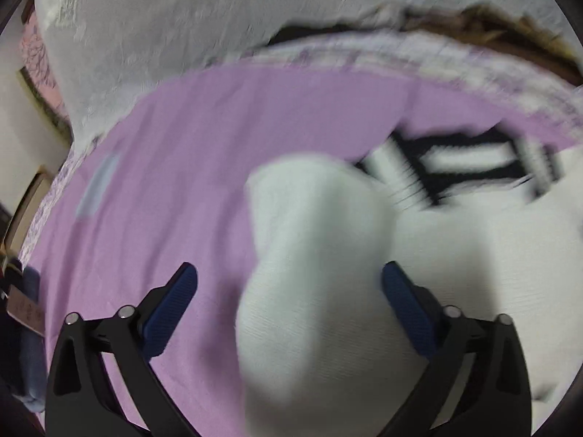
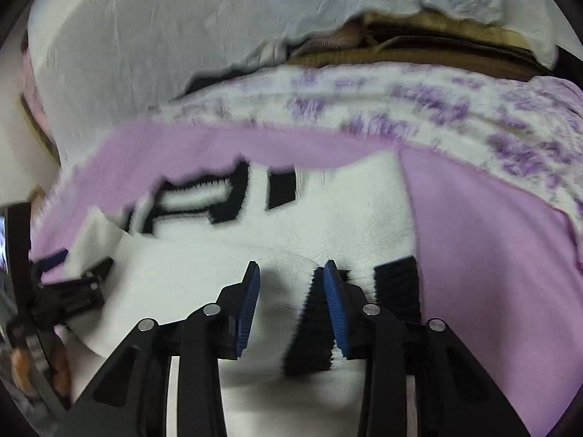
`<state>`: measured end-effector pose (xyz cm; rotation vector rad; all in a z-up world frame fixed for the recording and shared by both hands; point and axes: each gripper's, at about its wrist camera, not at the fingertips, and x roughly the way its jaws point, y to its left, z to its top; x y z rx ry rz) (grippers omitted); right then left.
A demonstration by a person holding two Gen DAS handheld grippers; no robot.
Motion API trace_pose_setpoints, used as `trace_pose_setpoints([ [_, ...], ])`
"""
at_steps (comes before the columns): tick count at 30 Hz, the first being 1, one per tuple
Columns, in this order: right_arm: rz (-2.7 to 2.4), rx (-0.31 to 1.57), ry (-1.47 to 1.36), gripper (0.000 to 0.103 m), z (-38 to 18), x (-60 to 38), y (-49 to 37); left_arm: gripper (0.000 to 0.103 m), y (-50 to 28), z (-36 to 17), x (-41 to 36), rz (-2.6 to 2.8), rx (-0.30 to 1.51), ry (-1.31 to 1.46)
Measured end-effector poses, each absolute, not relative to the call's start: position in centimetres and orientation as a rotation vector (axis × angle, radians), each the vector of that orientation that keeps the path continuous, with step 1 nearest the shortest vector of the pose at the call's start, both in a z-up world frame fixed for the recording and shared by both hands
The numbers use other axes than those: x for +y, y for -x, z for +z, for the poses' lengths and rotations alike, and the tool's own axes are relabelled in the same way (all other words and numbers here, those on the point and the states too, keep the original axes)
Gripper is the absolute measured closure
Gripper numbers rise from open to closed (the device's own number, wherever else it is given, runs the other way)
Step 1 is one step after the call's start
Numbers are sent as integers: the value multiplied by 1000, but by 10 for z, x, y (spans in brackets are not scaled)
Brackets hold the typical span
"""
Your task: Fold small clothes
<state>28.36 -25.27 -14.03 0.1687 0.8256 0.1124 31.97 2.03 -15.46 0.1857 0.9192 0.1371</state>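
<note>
The white garment with black stripes (image 2: pixel 255 225) lies on the purple sheet (image 2: pixel 492 255), its length running left to right. The right gripper (image 2: pixel 291 273) hovers directly over its near edge, jaws parted, gripping nothing. The left gripper (image 1: pixel 289 273), spread wide, straddles a white fold at the garment's left end.

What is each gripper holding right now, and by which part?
Nothing is held. The left gripper stands wide open around a raised fold of the white garment without pressing on it. The right gripper is open above the cloth.
</note>
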Motion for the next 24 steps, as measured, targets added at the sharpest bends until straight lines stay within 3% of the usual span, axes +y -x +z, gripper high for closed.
trace_pose_setpoints([
  [4,87,804,-82,65,-139,-240,-278,4,-322,-155,41,84,942,-31],
  [10,51,677,-136,59,-114,-256,-240,5,-274,-127,47,-4,801,17],
  [12,35,695,-114,52,-114,-255,-237,5,-265,-134,42,-29,842,-26],
  [17,1,795,-47,47,-136,-248,-246,4,-277,-154,48,-62,960,3],
  [24,7,714,-90,46,-129,-255,-232,4,-263,-147,43,-31,889,-21],
])
